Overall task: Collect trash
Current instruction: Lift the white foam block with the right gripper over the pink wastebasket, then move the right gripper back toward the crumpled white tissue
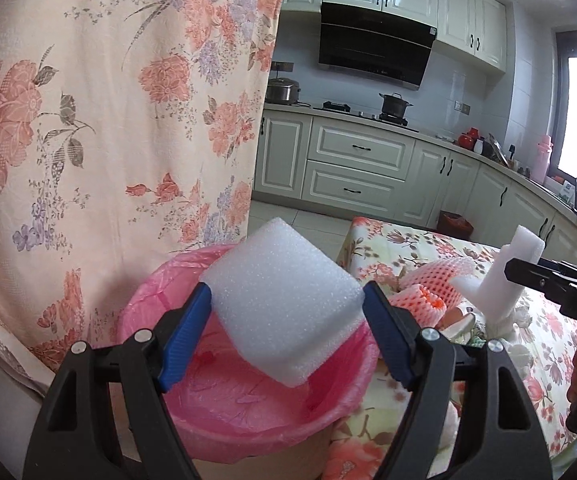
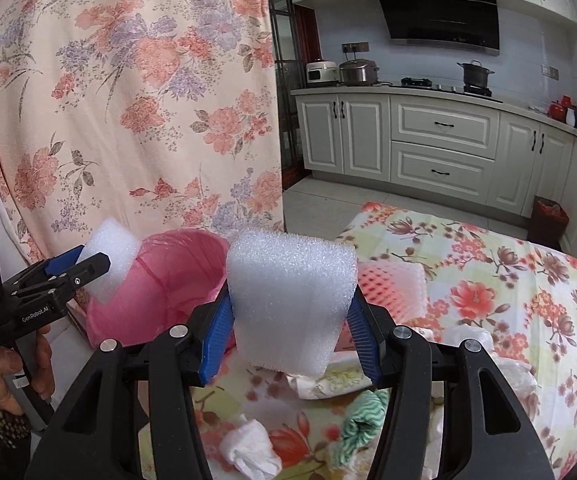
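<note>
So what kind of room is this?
It looks like a home kitchen. There's a black range hood above a stove with a pot on it, and cream cabinets run along the wall. A table with a flowery tablecloth stands nearby.

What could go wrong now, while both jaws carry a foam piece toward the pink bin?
1. The left gripper holds its foam block tilted, with one corner hanging low; it could slip out early.
2. The right gripper holds its foam piece over the table, not over the bin. Released here, it would land among the tissue and other trash.
3. Both grippers point toward one bin and could collide.
</note>
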### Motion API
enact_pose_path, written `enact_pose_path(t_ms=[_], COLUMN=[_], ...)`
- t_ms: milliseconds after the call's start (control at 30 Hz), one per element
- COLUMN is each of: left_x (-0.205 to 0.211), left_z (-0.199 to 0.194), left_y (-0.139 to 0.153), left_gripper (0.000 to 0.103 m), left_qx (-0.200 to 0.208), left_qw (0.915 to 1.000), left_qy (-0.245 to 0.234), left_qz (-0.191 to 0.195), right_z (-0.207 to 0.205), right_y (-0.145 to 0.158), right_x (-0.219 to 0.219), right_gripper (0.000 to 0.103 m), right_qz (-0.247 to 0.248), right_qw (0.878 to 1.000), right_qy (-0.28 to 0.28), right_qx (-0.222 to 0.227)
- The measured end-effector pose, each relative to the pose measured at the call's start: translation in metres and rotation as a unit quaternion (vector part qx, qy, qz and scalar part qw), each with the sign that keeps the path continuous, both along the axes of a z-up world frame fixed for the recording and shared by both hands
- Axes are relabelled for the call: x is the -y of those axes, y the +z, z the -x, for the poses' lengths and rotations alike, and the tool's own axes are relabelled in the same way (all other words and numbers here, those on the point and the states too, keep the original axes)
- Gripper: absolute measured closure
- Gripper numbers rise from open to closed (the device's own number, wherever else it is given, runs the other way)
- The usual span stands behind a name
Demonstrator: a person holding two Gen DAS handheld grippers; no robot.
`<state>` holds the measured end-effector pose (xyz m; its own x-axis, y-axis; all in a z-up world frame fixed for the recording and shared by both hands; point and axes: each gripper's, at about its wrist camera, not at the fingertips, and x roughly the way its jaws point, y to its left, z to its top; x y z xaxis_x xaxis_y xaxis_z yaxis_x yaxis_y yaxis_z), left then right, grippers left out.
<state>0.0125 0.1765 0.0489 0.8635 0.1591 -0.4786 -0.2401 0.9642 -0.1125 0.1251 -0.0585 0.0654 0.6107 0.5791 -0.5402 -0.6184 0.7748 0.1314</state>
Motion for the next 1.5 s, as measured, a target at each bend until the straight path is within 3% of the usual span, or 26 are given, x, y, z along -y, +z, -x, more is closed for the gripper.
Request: enact_pose_path(t_ms=[467, 833, 900, 1000, 1200, 1500], left_x=[-0.042, -0.056, -0.057, -0.058, -0.061, -0.054], left_z=[0.013, 0.022, 0.022, 0.022, 0.019, 0.02], left_y=[-0.003, -0.006, -0.006, -0.006, -0.008, -0.003], left_gripper=[0.028, 0.028, 0.027, 0.026, 0.019, 0.019], left_qx=[0.001, 0.001, 0.002, 0.003, 0.002, 0.005], left_qw=[0.9995, 0.9991, 0.9991, 0.999, 0.9988, 0.999], left_qy=[0.031, 0.041, 0.041, 0.042, 0.042, 0.036], left_qz=[0.005, 0.011, 0.012, 0.015, 0.024, 0.025], right_z=[-0.006, -0.004, -0.005, -0.009, -0.012, -0.011], right_y=[0.004, -0.01, -0.013, -0.016, -0.016, -0.009], right_x=[-0.097, -0.142, -0.145, -0.145, -0.132, -0.08], right_gripper=[0.05, 0.05, 0.049, 0.035, 0.034, 0.03], right_qz=[-0.006, 0.008, 0.012, 0.012, 0.004, -0.008], right_qw=[0.996, 0.992, 0.992, 0.993, 0.994, 0.998], right_qy=[0.082, 0.119, 0.119, 0.112, 0.094, 0.049], right_qx=[-0.022, -0.037, -0.04, -0.046, -0.046, -0.031])
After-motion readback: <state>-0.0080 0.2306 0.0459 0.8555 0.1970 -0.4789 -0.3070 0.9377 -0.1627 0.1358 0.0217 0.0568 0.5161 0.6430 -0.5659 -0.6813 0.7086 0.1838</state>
